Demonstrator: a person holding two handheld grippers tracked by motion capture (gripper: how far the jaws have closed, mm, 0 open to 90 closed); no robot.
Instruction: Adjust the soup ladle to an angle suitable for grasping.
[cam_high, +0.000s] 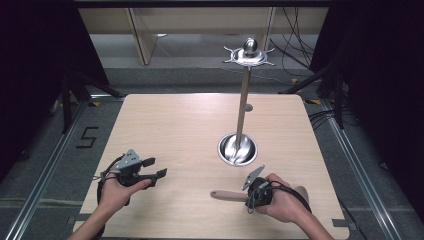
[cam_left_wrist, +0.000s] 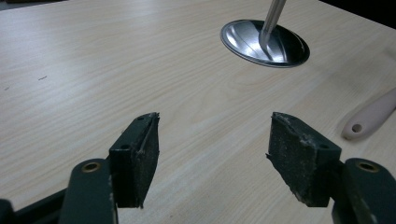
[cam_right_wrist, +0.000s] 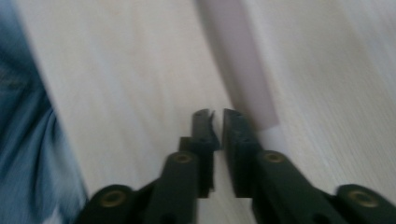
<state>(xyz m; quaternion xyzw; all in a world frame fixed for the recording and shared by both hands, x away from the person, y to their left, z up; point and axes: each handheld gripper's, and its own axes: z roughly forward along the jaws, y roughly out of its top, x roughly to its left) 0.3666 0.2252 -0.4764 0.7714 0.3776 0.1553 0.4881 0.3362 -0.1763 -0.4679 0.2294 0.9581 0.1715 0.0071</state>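
A utensil with a pale wooden handle (cam_high: 227, 195) lies on the table near the front edge; the handle (cam_left_wrist: 371, 116) has a hole in its end. My right gripper (cam_high: 248, 197) sits low over it, pointing left along the handle. In the blurred right gripper view the jaws (cam_right_wrist: 217, 114) stand a narrow gap apart with nothing between them, and the handle (cam_right_wrist: 247, 70) runs just to their right. My left gripper (cam_high: 155, 167) rests at the front left, wide open and empty (cam_left_wrist: 212, 154).
A metal stand rises from a round shiny base (cam_high: 237, 150) (cam_left_wrist: 265, 42) right of the table's middle, with a hooked crown (cam_high: 249, 55) on top of its thin post. Blue cloth (cam_right_wrist: 32, 140) shows at the left of the right gripper view.
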